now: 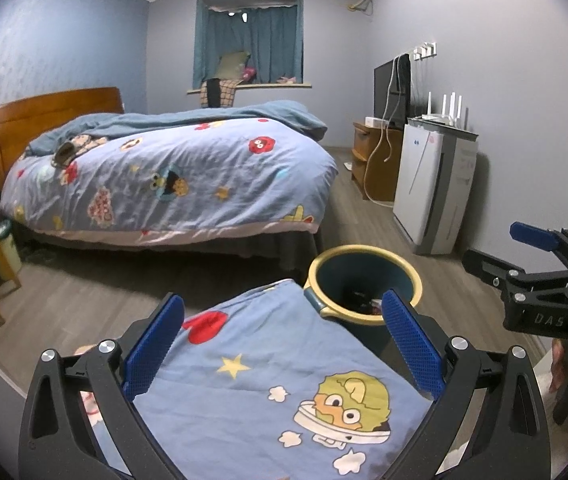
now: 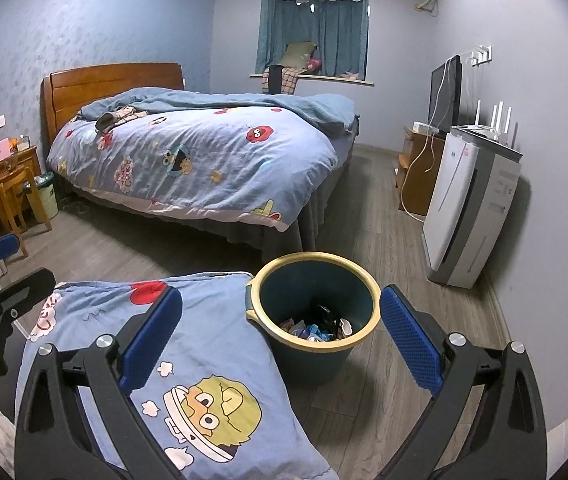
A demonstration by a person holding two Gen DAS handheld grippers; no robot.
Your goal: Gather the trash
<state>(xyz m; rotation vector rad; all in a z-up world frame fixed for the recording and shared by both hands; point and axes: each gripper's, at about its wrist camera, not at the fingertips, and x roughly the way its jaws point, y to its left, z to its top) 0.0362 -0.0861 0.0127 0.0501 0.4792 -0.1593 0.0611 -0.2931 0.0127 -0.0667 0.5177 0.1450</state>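
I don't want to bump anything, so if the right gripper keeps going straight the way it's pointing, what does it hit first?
Probably the trash bin: the open right gripper points at its near rim, beside the cartoon pillow. Depth is uncertain.

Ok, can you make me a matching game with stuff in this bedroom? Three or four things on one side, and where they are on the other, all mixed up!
Things:
1. trash bin
2. router
3. cartoon pillow
4. headboard

Places:
A. on top of the white air purifier
B. at the far end of the bed, against the wall
C. on the floor, wrappers inside it
D. right under the left tongs, touching the bin's rim

Pairs: 1-C, 2-A, 3-D, 4-B
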